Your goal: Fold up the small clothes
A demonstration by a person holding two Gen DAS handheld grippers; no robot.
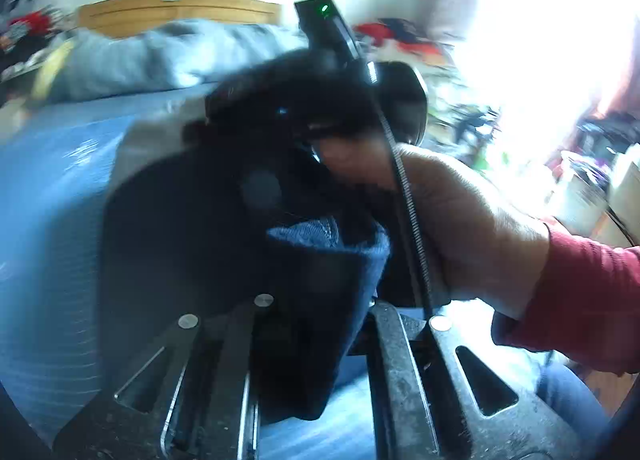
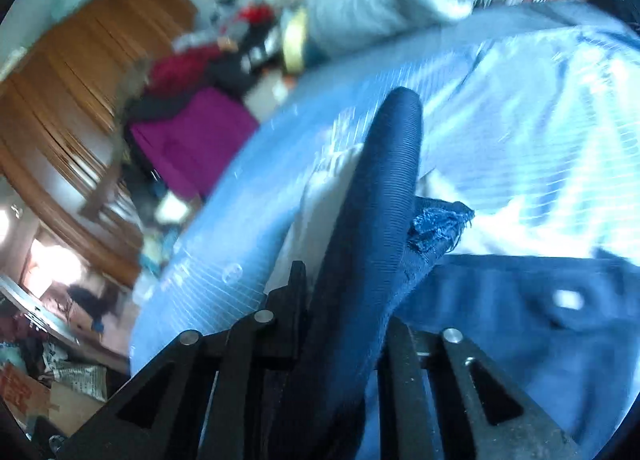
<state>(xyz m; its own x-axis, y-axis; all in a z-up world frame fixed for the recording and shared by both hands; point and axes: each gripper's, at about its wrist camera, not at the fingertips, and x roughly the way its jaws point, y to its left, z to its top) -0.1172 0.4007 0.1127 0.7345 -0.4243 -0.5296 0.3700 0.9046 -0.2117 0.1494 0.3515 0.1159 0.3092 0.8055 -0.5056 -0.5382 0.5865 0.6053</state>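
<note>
The bed (image 2: pixel 520 108) lies under everything, its blue sheet serving as the folding surface. Above it hangs a dark sock (image 2: pixel 376 220), lifted clear, likely so it can be straightened before folding. The right claw (image 2: pixel 340 324) is clamped on its ribbed end. The left claw (image 1: pixel 316 312) is pinched together on the cuff (image 1: pixel 332 256), just beside the hand (image 1: pixel 472 228) that carries the right tool, apparently to stretch it.

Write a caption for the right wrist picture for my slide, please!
Right gripper with its jaws shut on a dark blue ribbed sock, held above a light blue bed sheet.
</note>
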